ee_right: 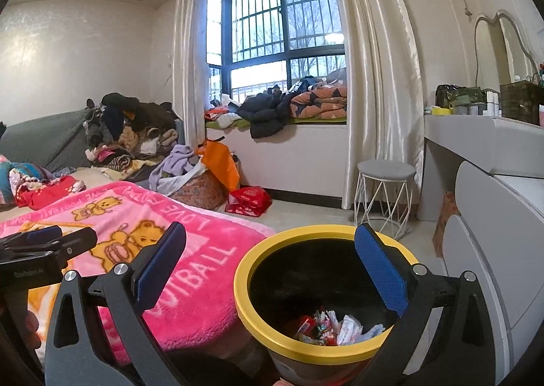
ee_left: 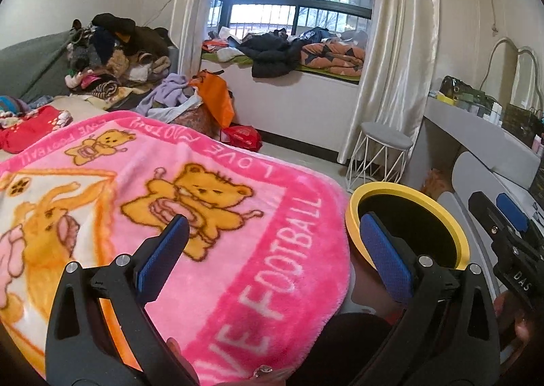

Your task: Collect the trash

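Observation:
A yellow-rimmed black bin stands on the floor beside the bed; it also shows in the left wrist view. Crumpled wrappers lie at its bottom. My right gripper is open and empty, held above the bin's mouth. My left gripper is open and empty, over the corner of the pink teddy-bear blanket, left of the bin. The right gripper also shows at the right edge of the left wrist view, and the left gripper at the left edge of the right wrist view.
A bed with the pink blanket fills the left. Clothes piles lie behind it. An orange bag and red bag sit on the floor. A white wire stool and a grey dressing table stand on the right.

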Action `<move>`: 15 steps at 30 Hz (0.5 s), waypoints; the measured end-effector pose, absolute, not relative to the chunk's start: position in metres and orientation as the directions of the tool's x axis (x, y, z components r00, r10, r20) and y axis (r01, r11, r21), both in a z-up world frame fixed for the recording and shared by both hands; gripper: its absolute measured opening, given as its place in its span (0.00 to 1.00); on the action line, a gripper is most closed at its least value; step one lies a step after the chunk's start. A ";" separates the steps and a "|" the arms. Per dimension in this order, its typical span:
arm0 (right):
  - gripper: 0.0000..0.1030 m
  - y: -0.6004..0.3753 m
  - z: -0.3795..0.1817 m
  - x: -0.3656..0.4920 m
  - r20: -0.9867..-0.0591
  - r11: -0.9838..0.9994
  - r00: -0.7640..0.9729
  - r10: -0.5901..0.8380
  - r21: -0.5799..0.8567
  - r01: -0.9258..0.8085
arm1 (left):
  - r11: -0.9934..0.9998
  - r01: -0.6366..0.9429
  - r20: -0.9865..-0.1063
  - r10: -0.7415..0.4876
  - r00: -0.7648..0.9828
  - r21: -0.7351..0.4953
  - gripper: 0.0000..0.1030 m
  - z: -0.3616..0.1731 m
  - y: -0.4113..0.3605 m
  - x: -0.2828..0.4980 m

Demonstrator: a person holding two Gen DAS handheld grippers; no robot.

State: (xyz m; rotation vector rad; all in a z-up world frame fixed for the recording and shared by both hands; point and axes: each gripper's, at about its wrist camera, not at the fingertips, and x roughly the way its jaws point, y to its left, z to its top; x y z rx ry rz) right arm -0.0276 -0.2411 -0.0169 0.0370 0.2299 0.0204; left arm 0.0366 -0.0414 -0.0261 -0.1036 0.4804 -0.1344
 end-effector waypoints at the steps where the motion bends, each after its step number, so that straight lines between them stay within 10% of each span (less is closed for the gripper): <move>1: 0.94 -0.241 -0.018 -0.028 -0.228 0.999 0.973 0.023 0.037 -0.015 | 0.986 0.107 -0.451 -0.154 0.879 -0.129 0.90 -0.026 -0.042 0.036; 15: 0.94 -0.246 -0.019 -0.026 -0.232 0.999 0.973 0.015 0.043 -0.005 | 0.986 0.109 -0.450 -0.156 0.879 -0.129 0.90 -0.025 -0.045 0.036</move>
